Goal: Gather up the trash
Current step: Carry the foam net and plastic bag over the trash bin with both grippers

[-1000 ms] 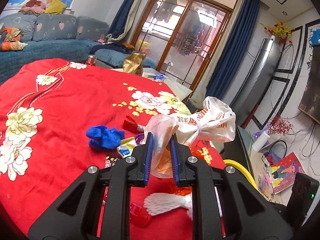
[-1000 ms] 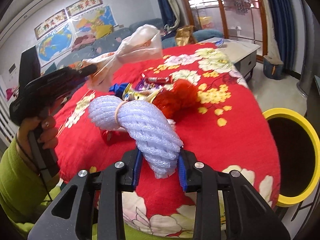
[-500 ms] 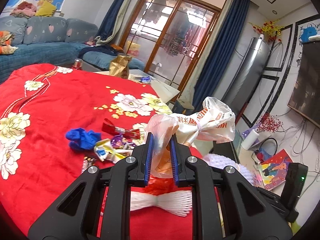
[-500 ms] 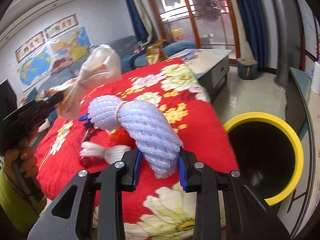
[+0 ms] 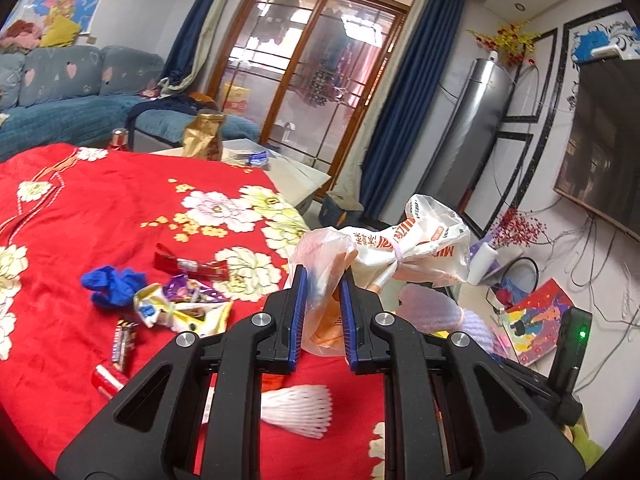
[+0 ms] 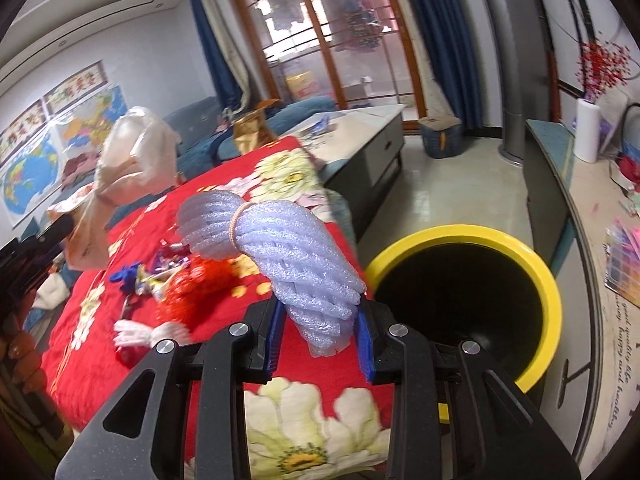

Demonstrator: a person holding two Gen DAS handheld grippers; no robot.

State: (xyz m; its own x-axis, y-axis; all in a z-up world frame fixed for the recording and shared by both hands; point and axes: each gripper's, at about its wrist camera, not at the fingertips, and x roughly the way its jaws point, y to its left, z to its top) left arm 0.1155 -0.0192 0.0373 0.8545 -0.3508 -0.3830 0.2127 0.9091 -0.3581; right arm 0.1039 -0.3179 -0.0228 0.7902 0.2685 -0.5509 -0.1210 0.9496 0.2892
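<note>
My left claw (image 5: 323, 312) is clamped nearly shut on a knotted, printed plastic bag (image 5: 384, 248), which sticks up and to the right at the centre of the left wrist view. My right claw (image 6: 320, 340) is closed partway on a lilac foam fruit net (image 6: 288, 252) tied with a rubber band; the net rises up and left at the centre of the right wrist view. To its right, at centre right of that frame, stands the yellow-rimmed black bin (image 6: 556, 320), open and close beside the counter. On the counter's red flowered cloth (image 5: 100, 208), at left and lower centre of the left view, lie a blue crumpled scrap (image 5: 112, 286), snack wrappers (image 5: 180, 304) and a white foam net (image 5: 296, 404).
</note>
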